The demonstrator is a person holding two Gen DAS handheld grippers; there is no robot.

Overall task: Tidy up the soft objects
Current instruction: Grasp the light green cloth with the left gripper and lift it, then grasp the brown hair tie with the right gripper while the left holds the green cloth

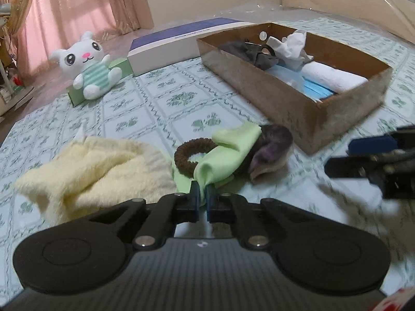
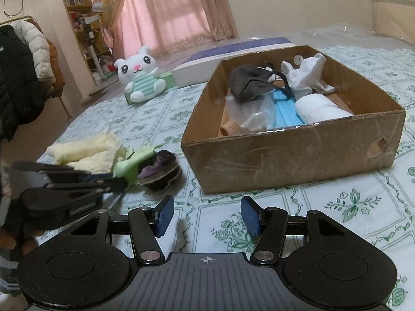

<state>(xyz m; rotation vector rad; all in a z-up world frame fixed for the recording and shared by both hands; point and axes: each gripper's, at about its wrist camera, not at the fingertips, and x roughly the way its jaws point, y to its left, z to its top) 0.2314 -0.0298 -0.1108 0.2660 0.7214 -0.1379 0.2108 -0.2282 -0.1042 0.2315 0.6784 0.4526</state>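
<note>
Nearest my left camera, the left gripper point(image 1: 203, 190) has its jaws pressed together on a fold of the light green cloth point(image 1: 228, 153), pinching its near corner. That cloth lies in a small heap on the patterned bedsheet point(image 1: 155, 103). A brown hair scrunchie point(image 1: 185, 156) sits partly under it at about 10 o'clock from the pinch. A purple-grey soft piece point(image 1: 269, 150), which I can't name any closer, touches the cloth at 2 o'clock. A pale yellow fluffy towel point(image 1: 98, 171) is bunched just beside the heap at 9 o'clock.

From my right camera, the right gripper point(image 2: 206, 216) hangs over bare sheet with its blue pads spread and nothing between them. The heap is at 10 o'clock from it.

At 1 o'clock stands the cardboard box point(image 2: 285, 155). In it are a dark grey face mask point(image 2: 249, 83), a crumpled white cloth point(image 2: 306, 75), a rolled white towel point(image 2: 319, 108), a blue surgical mask point(image 2: 288, 111) and some clear plastic point(image 2: 249, 114).

Farther back, at 11 o'clock, a white plush bunny point(image 2: 141, 75) in a striped green shirt leans against a green carton point(image 1: 122, 67).
</note>
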